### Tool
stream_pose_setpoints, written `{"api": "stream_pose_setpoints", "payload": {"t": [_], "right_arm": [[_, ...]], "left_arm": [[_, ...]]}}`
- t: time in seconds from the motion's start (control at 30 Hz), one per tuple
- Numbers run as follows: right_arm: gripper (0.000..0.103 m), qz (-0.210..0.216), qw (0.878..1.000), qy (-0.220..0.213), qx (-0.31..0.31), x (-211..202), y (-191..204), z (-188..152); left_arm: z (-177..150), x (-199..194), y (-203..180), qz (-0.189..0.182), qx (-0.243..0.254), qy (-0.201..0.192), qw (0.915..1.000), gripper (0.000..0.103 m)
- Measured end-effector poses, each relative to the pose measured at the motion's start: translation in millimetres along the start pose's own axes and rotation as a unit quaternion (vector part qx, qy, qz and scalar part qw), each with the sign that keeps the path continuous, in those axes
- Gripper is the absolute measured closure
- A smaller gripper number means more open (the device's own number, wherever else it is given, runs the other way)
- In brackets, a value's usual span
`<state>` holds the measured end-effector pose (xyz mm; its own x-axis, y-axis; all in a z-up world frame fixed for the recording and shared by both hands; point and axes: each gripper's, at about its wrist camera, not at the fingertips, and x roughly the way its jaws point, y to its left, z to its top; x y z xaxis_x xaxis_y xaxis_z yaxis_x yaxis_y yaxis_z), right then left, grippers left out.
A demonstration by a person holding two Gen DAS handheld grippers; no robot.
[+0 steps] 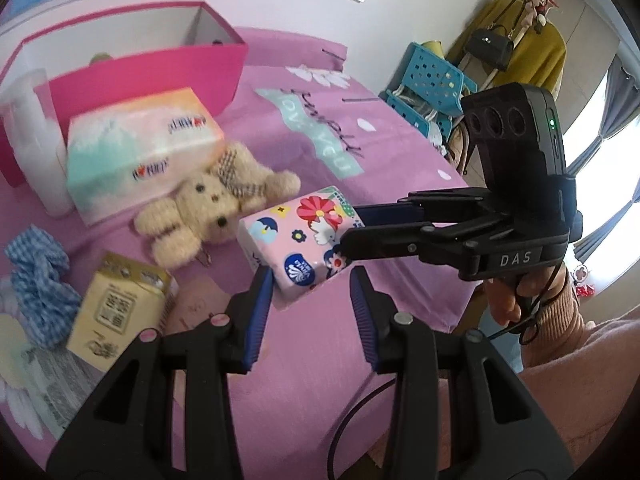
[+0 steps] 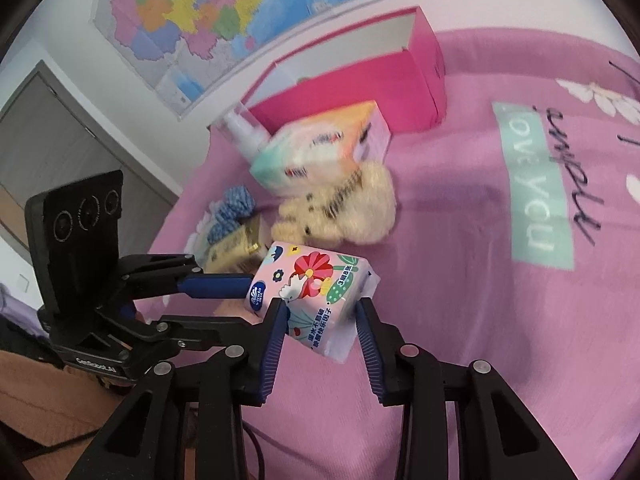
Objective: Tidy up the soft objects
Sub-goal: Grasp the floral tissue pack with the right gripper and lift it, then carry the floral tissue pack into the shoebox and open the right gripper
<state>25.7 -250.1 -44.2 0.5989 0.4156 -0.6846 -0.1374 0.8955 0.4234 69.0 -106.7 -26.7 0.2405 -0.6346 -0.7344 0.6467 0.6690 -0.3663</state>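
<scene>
A small pink tissue pack [image 1: 296,232] with a flower print hangs just above the pink bedspread [image 1: 320,360], between both grippers. In the right wrist view my right gripper [image 2: 320,304] is shut on the pack [image 2: 316,276], one pad on each side. My left gripper [image 1: 310,276] holds the pack's near end, which fills the gap between its blue pads. The right gripper [image 1: 350,226] reaches in from the right, and the left gripper [image 2: 254,300] comes in from the left. Behind the pack lies a cream teddy bear [image 1: 200,208].
A pastel tissue box [image 1: 136,148] stands by an open pink box [image 1: 160,68] at the back. A white bottle [image 1: 32,140], blue gingham cloth [image 1: 36,280] and a yellow pack [image 1: 120,304] lie to the left. A blue stool [image 1: 432,76] stands beyond the bed's edge.
</scene>
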Motion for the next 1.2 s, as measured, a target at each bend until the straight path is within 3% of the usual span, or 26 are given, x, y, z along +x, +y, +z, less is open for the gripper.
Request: {"api": "stream_pose_setpoints", "payload": {"t": [0.43,0.83,1.2], "right_arm": [[0.066,0.008,0.998,-0.05,-0.04,-17.3,21.8,34.0],[0.066,0.0,0.994,-0.083,-0.078,-18.8,32.5,81.0],[0.066,-0.002,0.991,-0.104,-0.078,-5.7,25.8,133.6]], "left_arm": [[25.0,-28.4,4.4,0.023,0.002,-0.048,0.9986,0.061],[68.9,-46.1,15.9,0.061,0.009,-0.089,0.9941,0.061],[115.9,-44.3,43.2,0.092,-0.007,-0.1,0.9907,0.061]]}}
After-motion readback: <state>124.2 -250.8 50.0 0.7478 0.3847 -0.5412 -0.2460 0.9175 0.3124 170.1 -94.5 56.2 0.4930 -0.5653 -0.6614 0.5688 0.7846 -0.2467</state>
